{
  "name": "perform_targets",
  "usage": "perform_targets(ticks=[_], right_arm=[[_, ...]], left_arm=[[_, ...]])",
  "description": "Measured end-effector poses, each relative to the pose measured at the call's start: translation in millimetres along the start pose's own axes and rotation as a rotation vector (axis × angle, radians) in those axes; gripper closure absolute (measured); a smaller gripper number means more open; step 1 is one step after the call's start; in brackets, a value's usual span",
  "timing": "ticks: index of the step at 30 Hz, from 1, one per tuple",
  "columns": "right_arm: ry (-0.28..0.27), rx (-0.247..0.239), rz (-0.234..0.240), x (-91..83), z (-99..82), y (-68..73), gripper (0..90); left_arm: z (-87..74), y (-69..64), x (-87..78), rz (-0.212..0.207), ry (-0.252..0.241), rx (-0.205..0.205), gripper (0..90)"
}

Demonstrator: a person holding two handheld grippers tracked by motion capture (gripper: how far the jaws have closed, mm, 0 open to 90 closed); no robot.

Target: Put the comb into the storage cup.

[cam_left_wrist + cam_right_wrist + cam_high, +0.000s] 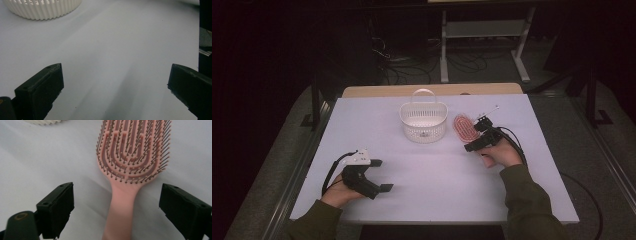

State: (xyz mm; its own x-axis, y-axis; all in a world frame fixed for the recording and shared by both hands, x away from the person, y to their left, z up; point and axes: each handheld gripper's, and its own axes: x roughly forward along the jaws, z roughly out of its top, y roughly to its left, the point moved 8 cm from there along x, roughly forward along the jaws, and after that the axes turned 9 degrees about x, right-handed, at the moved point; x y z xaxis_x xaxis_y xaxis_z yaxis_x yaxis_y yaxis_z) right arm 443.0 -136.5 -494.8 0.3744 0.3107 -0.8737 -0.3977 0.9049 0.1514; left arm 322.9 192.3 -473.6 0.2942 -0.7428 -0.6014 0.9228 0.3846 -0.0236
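Note:
A pink hairbrush (463, 127) lies bristles-up on the white table (437, 185), just right of a white slotted basket (423, 120). My right gripper (477, 134) is low over the brush's handle end. In the right gripper view its jaws (116, 207) stand apart on either side of the pink handle (120, 215), with a gap on both sides, and the bristled head (132, 152) lies beyond. My left gripper (383, 175) rests near the front left of the table, open. Nothing but bare table shows between its jaws (115, 82).
The basket (42, 10) with its upright handle stands mid-table toward the far edge, and its rim also shows at the top left (45, 122) of the right gripper view. Beyond the table are a wooden ledge (432, 90), cables on the floor and a white frame (482, 30).

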Motion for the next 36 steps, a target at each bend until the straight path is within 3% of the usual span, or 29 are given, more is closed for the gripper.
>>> perform_targets(ticks=[14, 36], right_arm=[[0.014, 0.038, -0.023, -1.0, -0.6, -3.7, 32.1], [0.052, 0.032, -0.048, 3.6, -3.4, -4.9, 55.5]], left_arm=[[0.0, 0.2, 0.0, 0.000, 0.000, -0.002, 0.0], [0.0, 0.4, 0.1, 0.001, -0.001, -0.006, 0.1]])
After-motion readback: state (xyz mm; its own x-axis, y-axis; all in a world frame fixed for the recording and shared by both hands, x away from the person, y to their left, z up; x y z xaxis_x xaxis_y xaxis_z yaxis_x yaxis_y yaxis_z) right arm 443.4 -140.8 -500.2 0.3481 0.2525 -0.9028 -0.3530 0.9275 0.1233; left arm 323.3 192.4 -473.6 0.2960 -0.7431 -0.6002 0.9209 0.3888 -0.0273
